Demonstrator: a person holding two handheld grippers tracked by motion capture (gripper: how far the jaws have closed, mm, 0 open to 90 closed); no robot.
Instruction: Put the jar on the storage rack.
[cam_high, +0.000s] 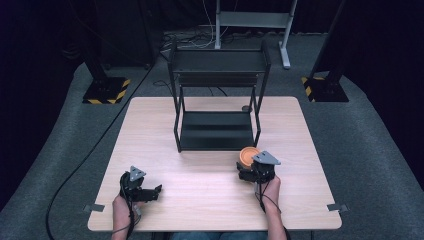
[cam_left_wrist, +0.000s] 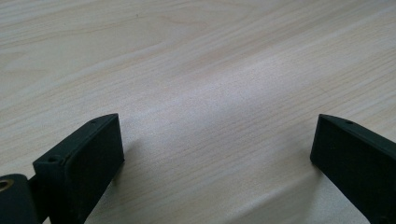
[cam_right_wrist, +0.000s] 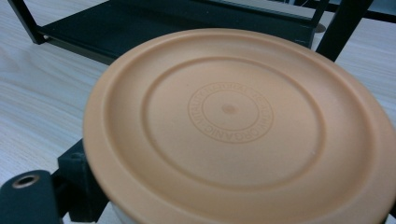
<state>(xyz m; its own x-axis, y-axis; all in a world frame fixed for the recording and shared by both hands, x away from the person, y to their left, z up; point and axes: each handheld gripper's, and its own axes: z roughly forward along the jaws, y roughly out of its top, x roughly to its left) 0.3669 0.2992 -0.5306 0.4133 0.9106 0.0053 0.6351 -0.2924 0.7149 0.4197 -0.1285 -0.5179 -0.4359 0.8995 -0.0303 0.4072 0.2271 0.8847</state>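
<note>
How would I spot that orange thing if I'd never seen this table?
Start at the black two-shelf rack standing at the middle of the wooden table. Just off its front right leg, the right tongs hold a round orange lid. It's the only brightly coloured item, with raised rings and embossed lettering around its centre.

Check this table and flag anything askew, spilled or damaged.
Nothing stands out. The black metal two-tier shelf stands upright on the light wooden table, the right tool holds a round orange plastic lid cleanly, and the left tool rests open.
</note>
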